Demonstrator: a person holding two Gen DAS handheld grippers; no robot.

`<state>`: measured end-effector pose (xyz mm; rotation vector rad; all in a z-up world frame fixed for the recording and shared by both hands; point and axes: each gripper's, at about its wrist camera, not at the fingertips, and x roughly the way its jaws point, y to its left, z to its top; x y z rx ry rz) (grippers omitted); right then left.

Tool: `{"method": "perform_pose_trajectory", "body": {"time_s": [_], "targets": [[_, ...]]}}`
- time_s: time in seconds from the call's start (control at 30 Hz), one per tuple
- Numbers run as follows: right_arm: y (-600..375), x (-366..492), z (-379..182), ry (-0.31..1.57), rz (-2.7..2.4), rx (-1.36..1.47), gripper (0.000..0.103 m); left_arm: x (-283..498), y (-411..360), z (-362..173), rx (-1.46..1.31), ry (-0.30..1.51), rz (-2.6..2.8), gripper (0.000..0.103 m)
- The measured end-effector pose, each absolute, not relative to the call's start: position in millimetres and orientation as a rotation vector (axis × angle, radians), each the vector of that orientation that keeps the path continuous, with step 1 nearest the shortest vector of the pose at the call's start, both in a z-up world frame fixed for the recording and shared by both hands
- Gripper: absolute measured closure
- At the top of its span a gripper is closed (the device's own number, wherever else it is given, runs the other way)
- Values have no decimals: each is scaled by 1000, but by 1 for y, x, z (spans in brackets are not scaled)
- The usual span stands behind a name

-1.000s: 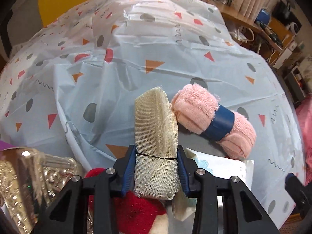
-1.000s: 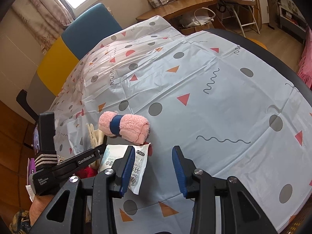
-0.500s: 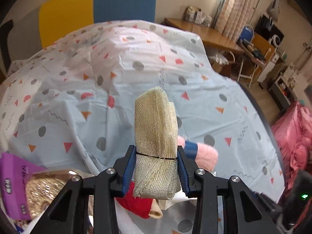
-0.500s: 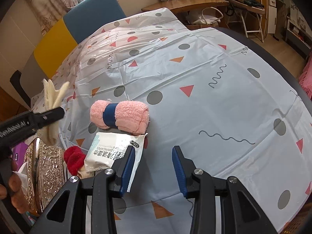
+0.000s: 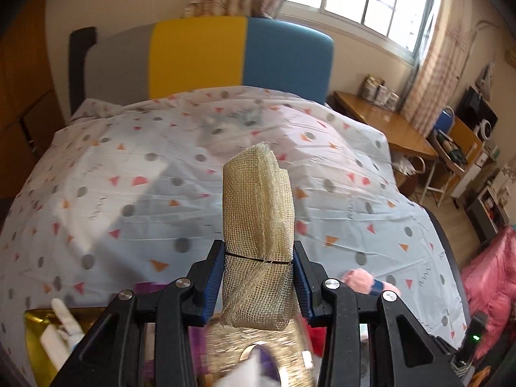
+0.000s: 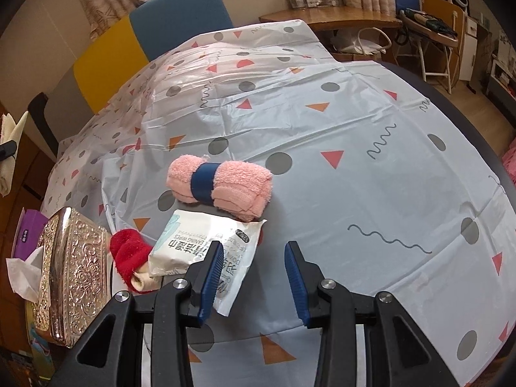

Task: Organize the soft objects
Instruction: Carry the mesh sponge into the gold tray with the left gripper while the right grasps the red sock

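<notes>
My left gripper (image 5: 258,279) is shut on a folded beige mesh cloth (image 5: 258,206) tied with a thin black band, held upright high above the table. The same cloth (image 6: 8,129) shows at the far left edge of the right wrist view. A rolled pink towel with a blue band (image 6: 222,183) lies on the patterned tablecloth (image 6: 354,122); its end peeks past the left gripper's finger as a pink towel (image 5: 361,280). My right gripper (image 6: 253,277) is open just above the cloth, its left finger over a white wipes pack (image 6: 200,242). A red sock (image 6: 129,253) lies beside the pack.
An ornate silver tissue box (image 6: 74,274) stands at the table's left edge with a purple box (image 6: 29,230) behind it. A yellow and blue chair back (image 5: 225,54) rises beyond the table's far side. A wooden desk (image 5: 387,125) and a folding stool stand to the right.
My left gripper has risen and pulled away from the table with the mesh cloth in it, so the chair and window now show. The right gripper has rolled slightly and stayed in place.
</notes>
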<state>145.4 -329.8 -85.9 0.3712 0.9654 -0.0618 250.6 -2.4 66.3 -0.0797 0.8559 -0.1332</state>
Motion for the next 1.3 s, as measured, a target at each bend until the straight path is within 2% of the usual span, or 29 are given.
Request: {"method": "perform_pose_trajectory", "body": {"time_s": [0.37,0.67,0.8,1.0,1.2,1.27,1.3], "targets": [[-242,158,-65,918,302,161,64,174,139,47,-186,834,16,62],[-191,211,-116,1145,390,11,70,99,223,12,-283,850,116,62],[-185,214,-122,1160,363,-30,75,69,256,-17,-357,891,173,62],[-178,214,-125,1171,349,-83,75,54,278,-58,-460,972,204,62],[-169,212,-127,1153,328,-137,75,72,272,-70,-512,992,181,60],[-170,213,-128,1149,327,-142,75,82,271,-72,-492,992,194,56],[-170,212,-128,1148,326,-141,75,87,270,-73,-473,993,190,51]]}}
